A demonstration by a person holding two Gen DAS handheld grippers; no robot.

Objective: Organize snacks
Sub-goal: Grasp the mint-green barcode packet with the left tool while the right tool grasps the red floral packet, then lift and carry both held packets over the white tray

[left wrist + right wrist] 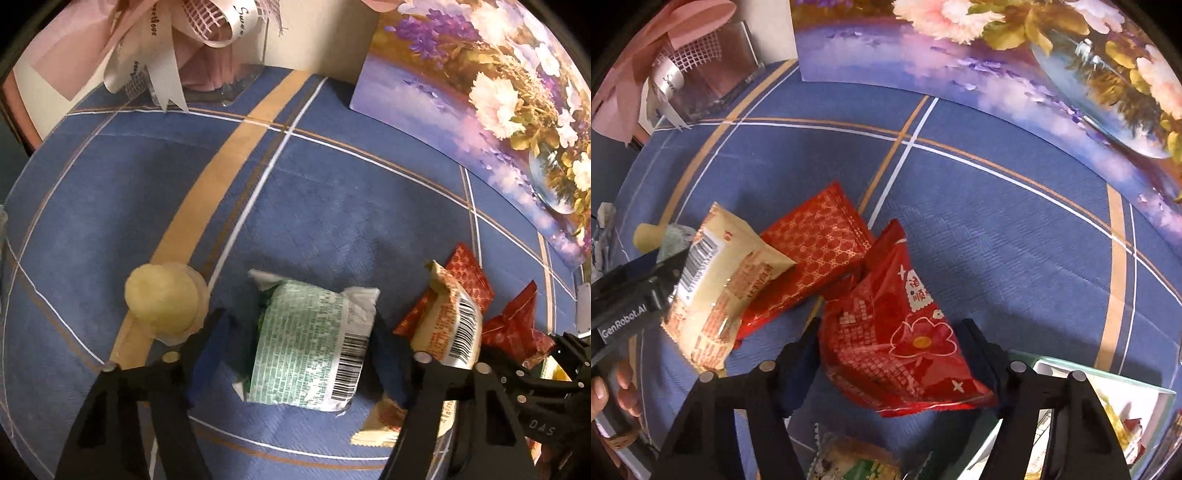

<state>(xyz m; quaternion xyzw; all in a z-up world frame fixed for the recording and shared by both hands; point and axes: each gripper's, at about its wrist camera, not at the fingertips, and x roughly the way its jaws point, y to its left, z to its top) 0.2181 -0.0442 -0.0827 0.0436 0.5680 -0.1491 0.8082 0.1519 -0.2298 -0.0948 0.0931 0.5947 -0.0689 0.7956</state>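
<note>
**Two soft packets, one in each gripper**

On the blue checked cloth, going left to right, a pale round cake in a clear wrapper lies on the tan stripe just outside the left gripper. That gripper straddles the green packet, its pads touching the packet's two long sides; it looks to be grasping it, though how firmly cannot be told. The packet is a puffy film pillow, likely light and soft, with crimped ends that would slip or tear if pinched. The middle of the body, where the jaws already sit, is the sound place to hold.

Next comes the cream packet, propped against the patterned red packet. Both lie loose, touching each other.

Farthest right, the right gripper stands around the red flower packet, its pads at the packet's sides, so it appears to be grasping this one as well. The glossy film looks slippery and its contents probably crush easily, so gentle pressure across the filled middle suits best. A box shows at the cloth's near right corner, likely where snacks belong.
</note>
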